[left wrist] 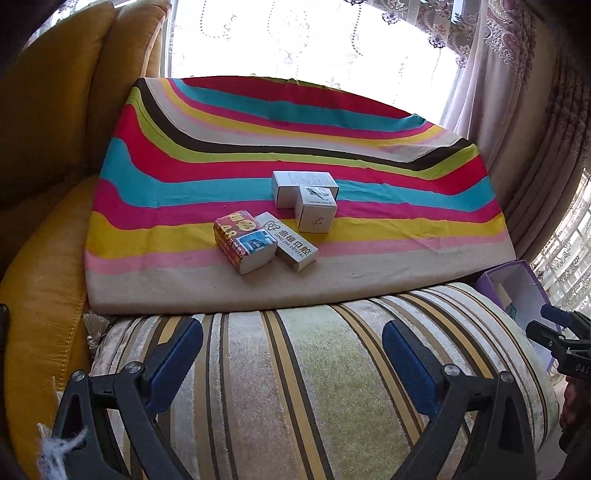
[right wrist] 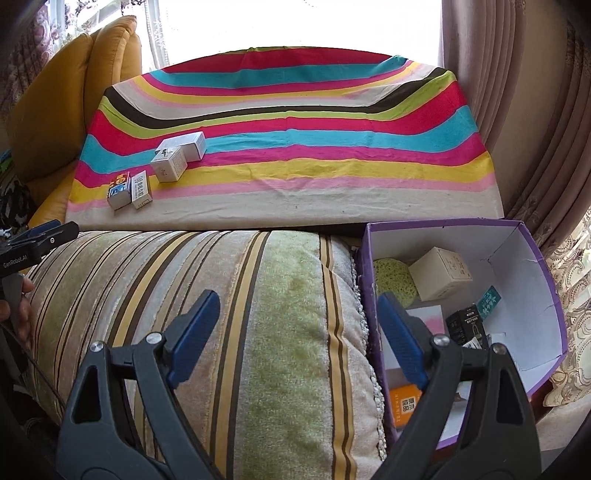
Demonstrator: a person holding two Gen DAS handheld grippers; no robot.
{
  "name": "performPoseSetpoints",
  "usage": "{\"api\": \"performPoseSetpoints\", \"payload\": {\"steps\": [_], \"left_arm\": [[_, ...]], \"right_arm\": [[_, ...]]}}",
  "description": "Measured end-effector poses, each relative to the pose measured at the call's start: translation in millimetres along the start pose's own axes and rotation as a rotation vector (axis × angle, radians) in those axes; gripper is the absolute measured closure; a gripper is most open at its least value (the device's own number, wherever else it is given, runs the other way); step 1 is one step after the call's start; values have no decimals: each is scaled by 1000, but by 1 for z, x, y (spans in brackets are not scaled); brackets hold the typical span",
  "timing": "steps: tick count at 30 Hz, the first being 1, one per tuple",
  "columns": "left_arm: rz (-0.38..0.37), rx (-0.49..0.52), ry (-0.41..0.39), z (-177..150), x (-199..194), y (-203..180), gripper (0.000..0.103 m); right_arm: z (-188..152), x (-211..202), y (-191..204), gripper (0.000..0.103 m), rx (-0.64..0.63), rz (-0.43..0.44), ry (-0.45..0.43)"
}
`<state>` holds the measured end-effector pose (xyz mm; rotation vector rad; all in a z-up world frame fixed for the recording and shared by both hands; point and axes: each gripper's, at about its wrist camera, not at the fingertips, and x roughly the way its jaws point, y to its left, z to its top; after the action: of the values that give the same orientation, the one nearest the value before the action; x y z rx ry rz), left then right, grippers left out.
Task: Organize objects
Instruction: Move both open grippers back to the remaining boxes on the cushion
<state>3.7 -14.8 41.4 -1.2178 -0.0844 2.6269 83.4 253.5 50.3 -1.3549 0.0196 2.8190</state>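
Matt woven cloth (left wrist: 295,147) in bright stripes, slightly creased, over a flat board. Four small cardboard boxes on it: red printed box (left wrist: 244,240) with glossy wrap; white dental box (left wrist: 291,245), smooth card; two pale grey boxes (left wrist: 304,186) (left wrist: 316,214), satin card. Below, plush velvety striped cushion (left wrist: 314,387), soft nap, faintly shiny. Yellow leather-like sofa (left wrist: 48,122), smooth with stitched seams. Purple cardboard box (right wrist: 546,295), white matt paper lining, holding a porous yellow-green sponge (right wrist: 391,278) and a cream card carton (right wrist: 441,273). Grippers (left wrist: 291,354) (right wrist: 299,332): matt black plastic arms, blue ribbed rubbery pads (left wrist: 181,354), small bright metal rivets. Sheer lace curtain (left wrist: 295,33).
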Motion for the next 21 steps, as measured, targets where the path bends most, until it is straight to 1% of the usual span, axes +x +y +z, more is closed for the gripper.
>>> {"api": "performPoseSetpoints", "payload": {"steps": [7, 12, 14, 16, 21], "left_arm": [[-18, 74, 45, 20, 16, 14, 4], [-9, 136, 71, 39, 32, 29, 4], [0, 173, 87, 45, 40, 33, 4], [-17, 203, 111, 50, 48, 37, 4], [-30, 311, 154, 59, 71, 36, 4]], "right_arm": [[6, 14, 28, 14, -47, 48, 17], [11, 22, 40, 14, -64, 74, 29], [14, 25, 45, 14, -67, 81, 30], [18, 28, 50, 14, -67, 94, 35], [25, 37, 68, 14, -79, 131, 52]]}}
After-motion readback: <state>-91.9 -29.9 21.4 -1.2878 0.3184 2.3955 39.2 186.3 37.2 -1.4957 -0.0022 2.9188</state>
